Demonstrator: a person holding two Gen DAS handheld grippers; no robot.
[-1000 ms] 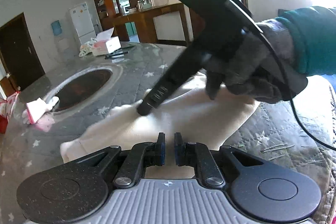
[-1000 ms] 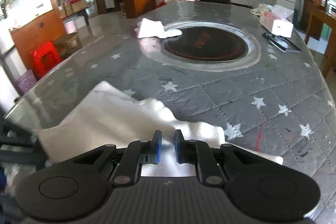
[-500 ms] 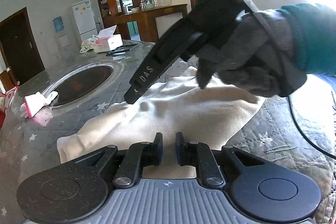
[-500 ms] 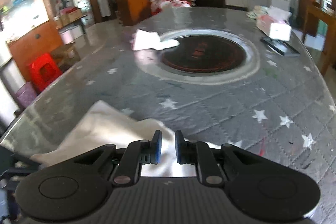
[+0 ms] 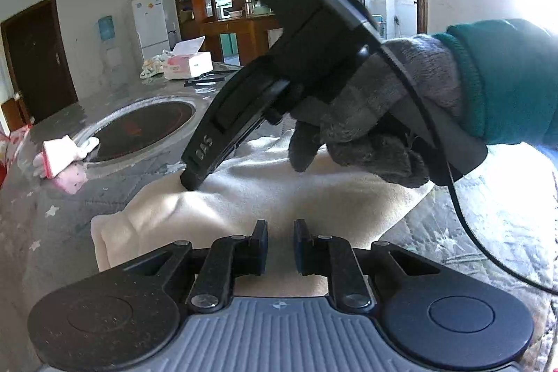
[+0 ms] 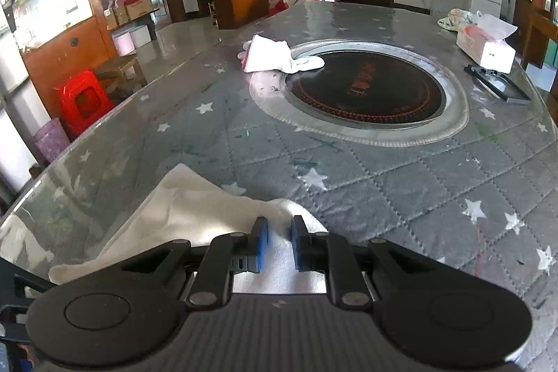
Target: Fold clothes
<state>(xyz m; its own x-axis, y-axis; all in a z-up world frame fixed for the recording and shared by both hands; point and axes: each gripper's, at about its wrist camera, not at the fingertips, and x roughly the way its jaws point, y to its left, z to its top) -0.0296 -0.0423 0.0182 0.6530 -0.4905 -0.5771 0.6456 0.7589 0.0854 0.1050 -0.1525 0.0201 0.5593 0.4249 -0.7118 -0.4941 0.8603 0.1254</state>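
Observation:
A cream cloth (image 5: 279, 197) lies flat on the grey star-quilted table (image 6: 383, 197), with a small ridge at its left end. My left gripper (image 5: 280, 246) hovers over the cloth's near edge. Its jaws are opening, and I see only the cloth beneath them through the narrow gap. A gloved hand (image 5: 376, 121) holds my right gripper (image 5: 190, 182), which slants down so that its tip touches the cloth beside the ridge. In the right wrist view the right gripper (image 6: 279, 243) keeps its blue pads slightly apart over the white cloth (image 6: 181, 215), pinching nothing.
A round dark cooktop (image 6: 366, 89) is set into the middle of the table. A folded white and pink item (image 6: 268, 56) lies at its rim. A tissue box (image 6: 486, 46) and a flat black frame (image 6: 498, 84) sit far right. A red stool (image 6: 83, 100) stands beyond the left edge.
The right gripper rose off the cloth half a second ago and has come back down, its tip now on the cloth's left part. The left jaws have spread a little wider.

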